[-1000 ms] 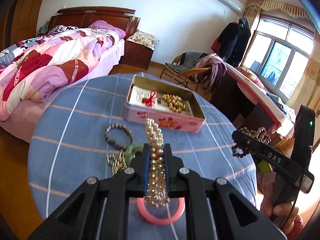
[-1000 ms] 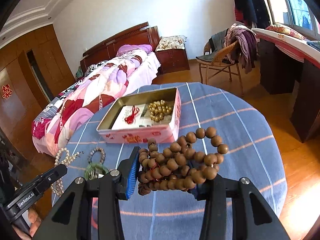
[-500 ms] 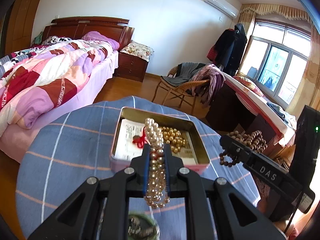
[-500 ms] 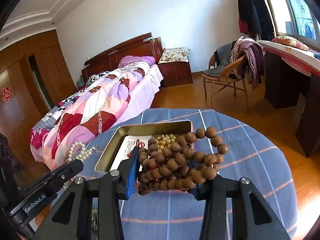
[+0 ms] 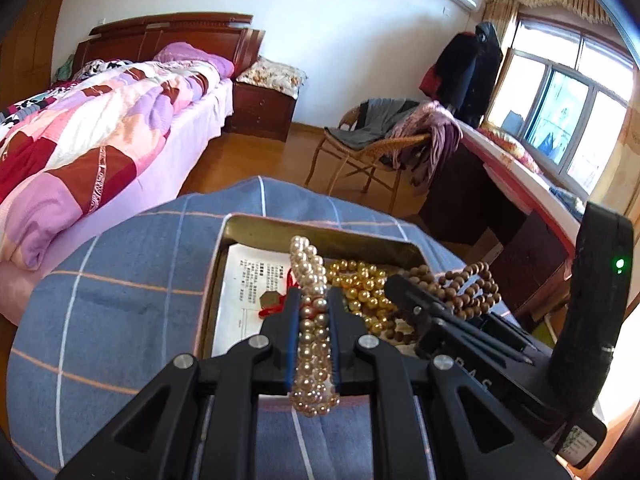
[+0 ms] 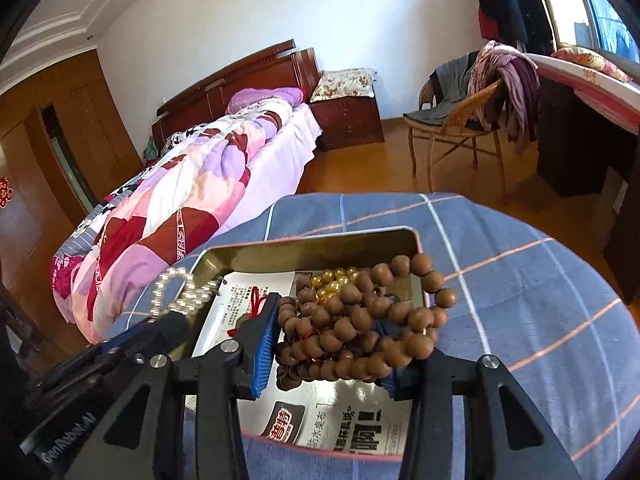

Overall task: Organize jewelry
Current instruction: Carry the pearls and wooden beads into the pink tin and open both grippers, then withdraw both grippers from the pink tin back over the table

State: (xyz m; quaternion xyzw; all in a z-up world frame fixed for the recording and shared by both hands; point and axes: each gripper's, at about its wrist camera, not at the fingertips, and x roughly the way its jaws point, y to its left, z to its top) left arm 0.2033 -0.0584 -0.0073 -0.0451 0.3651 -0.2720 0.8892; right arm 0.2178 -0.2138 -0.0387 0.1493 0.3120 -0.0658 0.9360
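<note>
Left gripper (image 5: 313, 316) clamps a pearl strand (image 5: 310, 320); right gripper (image 6: 326, 344) grips wooden prayer beads (image 6: 360, 320). Both hang over the open tin (image 6: 312, 246), which already holds gold beads (image 5: 362, 284); neither is released yet.

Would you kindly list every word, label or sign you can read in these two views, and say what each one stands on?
"GenRobot.AI": on the left gripper body, seen from the right wrist.
"DAS", partly hidden: on the right gripper body, seen from the left wrist.
Large printed Chinese characters: on the paper lining the tin; I cannot read them reliably.
Small print on the sheet: too small to read.
</note>
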